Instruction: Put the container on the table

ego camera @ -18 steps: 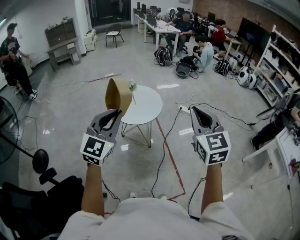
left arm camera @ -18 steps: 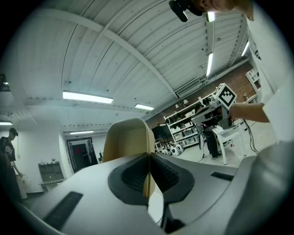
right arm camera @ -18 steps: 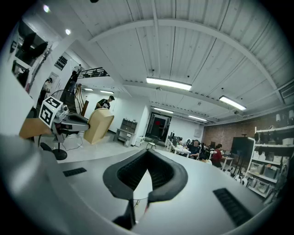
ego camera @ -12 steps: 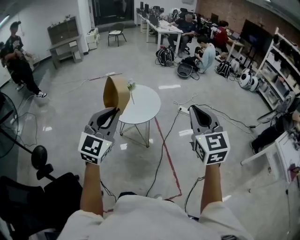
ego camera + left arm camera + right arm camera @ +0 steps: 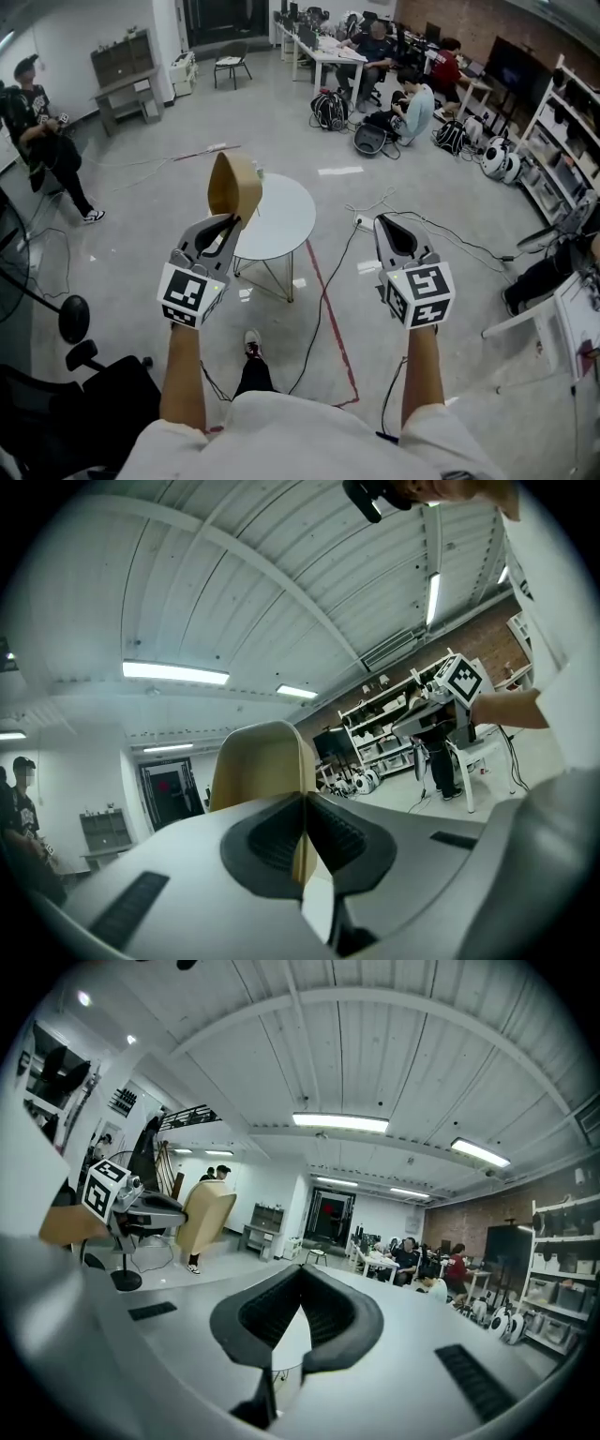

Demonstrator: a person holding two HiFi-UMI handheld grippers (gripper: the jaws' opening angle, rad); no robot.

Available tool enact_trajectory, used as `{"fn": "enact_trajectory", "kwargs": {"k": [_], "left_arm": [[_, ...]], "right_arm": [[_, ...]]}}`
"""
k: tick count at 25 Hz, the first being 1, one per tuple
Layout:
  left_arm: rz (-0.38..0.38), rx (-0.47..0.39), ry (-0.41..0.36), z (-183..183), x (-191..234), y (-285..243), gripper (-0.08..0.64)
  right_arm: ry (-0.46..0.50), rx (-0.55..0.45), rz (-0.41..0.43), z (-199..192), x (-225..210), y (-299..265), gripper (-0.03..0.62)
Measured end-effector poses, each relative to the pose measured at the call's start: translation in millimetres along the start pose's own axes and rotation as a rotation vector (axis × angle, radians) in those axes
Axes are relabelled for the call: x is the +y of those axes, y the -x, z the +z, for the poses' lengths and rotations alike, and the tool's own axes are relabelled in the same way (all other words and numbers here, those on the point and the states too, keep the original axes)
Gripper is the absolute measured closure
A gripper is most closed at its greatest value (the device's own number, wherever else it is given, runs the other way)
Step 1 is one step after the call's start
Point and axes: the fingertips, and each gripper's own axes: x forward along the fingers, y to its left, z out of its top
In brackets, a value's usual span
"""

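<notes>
Left gripper [image 5: 228, 221]: jaws closed on the thin wall of the tan container [image 5: 234, 185], the same grip as 0.7 s ago.
Container: held up in the air, not on the table [image 5: 289, 214]; in the head view it overlaps the table's far left edge, much as before.
Right gripper [image 5: 386, 221]: jaws together with nothing between them, unchanged.
Changed: the wearer's shoe [image 5: 251, 341] and dark leg now reach forward below the arms; the bystander [image 5: 42, 131] at the left wall has shifted.
</notes>
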Motion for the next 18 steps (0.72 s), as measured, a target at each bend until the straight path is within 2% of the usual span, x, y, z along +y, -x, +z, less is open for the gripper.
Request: {"fn": "enact_trajectory", "kwargs": {"k": [4,12,18], "left_arm": [[-0.054,-0.010,0.004,-22.1,33.4,-56.6,0.532],[-0.180,0.002,0.001,-63.3,122.6,-178.9,0.532],[-0.253,0.023,0.031,-100.5,164.0,-253.5,0.533]], "right_arm": [[0.007,0.019,-0.001,-4.8,-14.0,-64.1,0.578],[-0.037,0.050,-0.062,4.9,-44.4,-201.5,0.578],[-0.074,0.115,-0.092,-18.6,-67.4,-280.0,0.578]]}}
